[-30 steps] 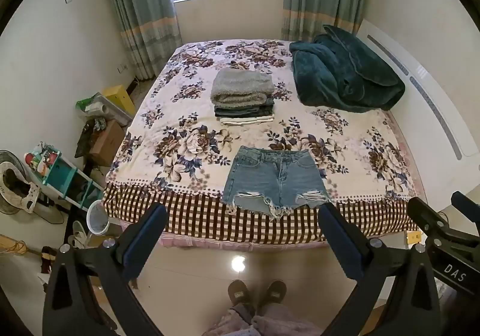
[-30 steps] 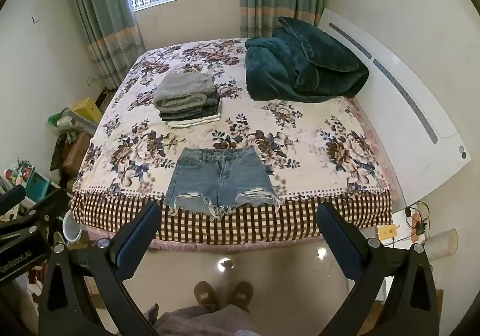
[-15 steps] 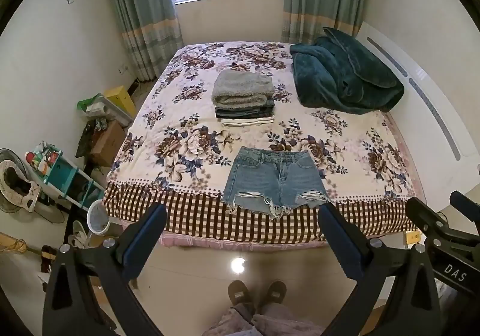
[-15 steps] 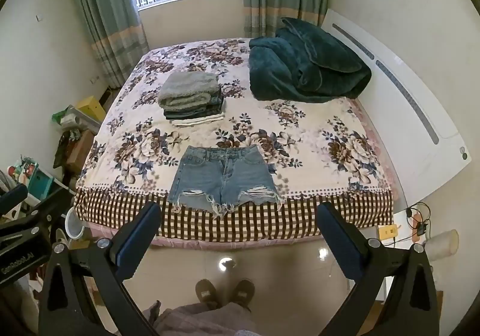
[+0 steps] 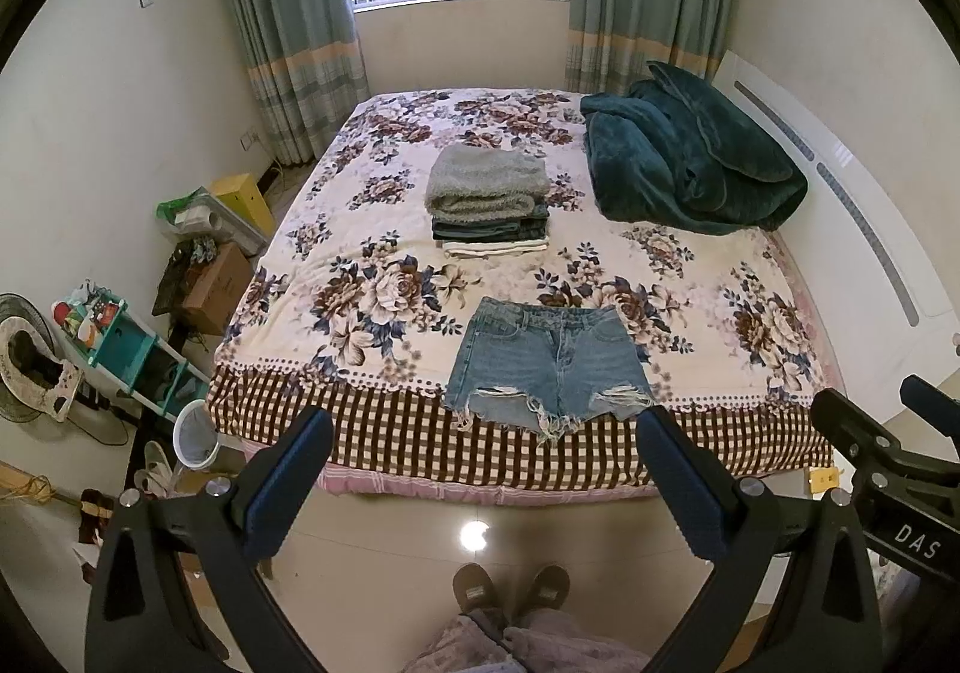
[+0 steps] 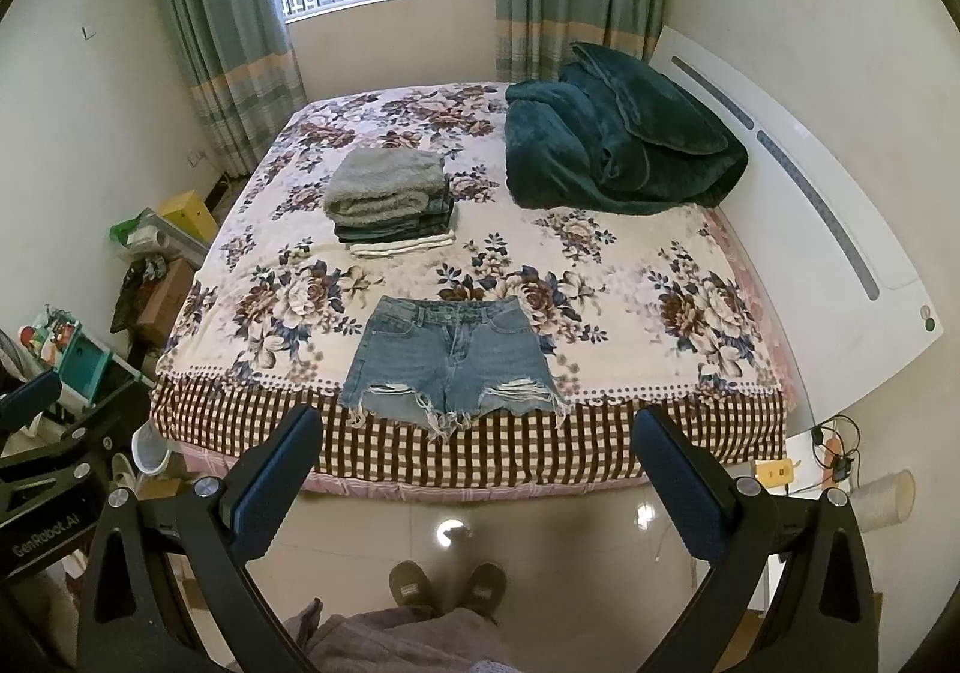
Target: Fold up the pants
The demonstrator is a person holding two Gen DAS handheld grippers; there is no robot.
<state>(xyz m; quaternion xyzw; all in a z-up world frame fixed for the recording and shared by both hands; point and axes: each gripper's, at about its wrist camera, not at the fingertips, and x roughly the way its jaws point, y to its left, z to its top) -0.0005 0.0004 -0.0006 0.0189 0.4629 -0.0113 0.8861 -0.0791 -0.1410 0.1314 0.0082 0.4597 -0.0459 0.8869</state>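
Blue denim shorts [image 5: 549, 367] lie flat and unfolded at the near edge of the floral bed, waistband away from me, frayed hems toward me; they also show in the right wrist view [image 6: 453, 367]. My left gripper [image 5: 480, 484] is open and empty, held high above the floor in front of the bed. My right gripper [image 6: 474, 478] is open and empty too, beside it at about the same height. Both are well short of the shorts.
A stack of folded clothes [image 5: 489, 202] sits mid-bed behind the shorts. A dark green blanket [image 5: 684, 169] is bunched at the far right by the white headboard [image 6: 840, 229]. Boxes, a teal shelf [image 5: 126, 349] and a bin crowd the floor on the left.
Both grippers have risen or tilted slightly, so the bed sits a little lower in the views. The shorts have not moved and both grippers stay open.
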